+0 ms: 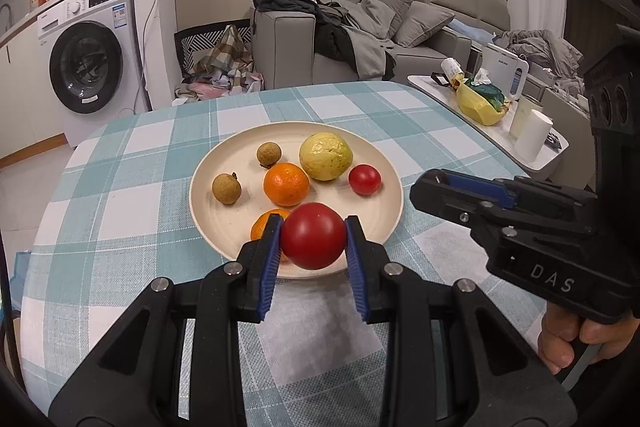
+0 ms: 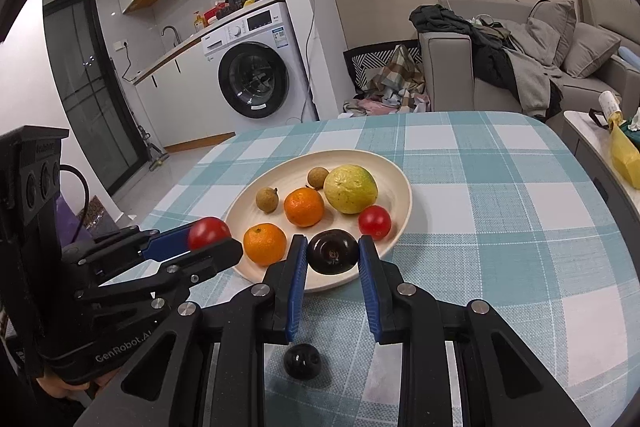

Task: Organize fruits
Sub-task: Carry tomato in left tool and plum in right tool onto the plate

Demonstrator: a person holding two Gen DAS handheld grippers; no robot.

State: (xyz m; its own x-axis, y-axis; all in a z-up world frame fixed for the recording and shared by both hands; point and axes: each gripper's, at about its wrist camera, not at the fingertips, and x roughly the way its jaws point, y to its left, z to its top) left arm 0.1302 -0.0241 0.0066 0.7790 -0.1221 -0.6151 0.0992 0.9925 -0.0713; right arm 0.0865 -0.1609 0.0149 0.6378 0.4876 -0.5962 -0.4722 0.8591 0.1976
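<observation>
- Left wrist view: black arms with blue pads fill the bottom, and the left gripper (image 1: 313,241) squeezes a big red tomato (image 1: 313,241) between its pads.
- That tomato sits over the near rim of a cream plate (image 1: 224,163), which rests on a blue and white checked tablecloth (image 1: 132,195).
- On the plate are two oranges, one in the middle (image 1: 286,184) and one (image 1: 264,221) partly hidden behind the left pad.
- Two small brown fruits (image 1: 227,188) lie on the left side of the plate.
- A yellow-green fruit (image 1: 326,156) and a small red tomato (image 1: 364,179) lie on the right side.
- At the right, a hand (image 1: 576,341) holds the right gripper (image 1: 434,185) beside the plate; from this side its blue pads look close together.
- Right wrist view: closest to the camera, a small dark round fruit (image 2: 302,360) lies on the cloth, under the gripper.
- The right gripper's pads clamp a dark purple fruit (image 2: 333,251) over the plate's near rim.
- At the left, the other gripper holds the big tomato just beside the plate's left edge.
- Far behind are a washing machine (image 2: 256,67) and a grey sofa (image 2: 452,67) with clothes on it.
</observation>
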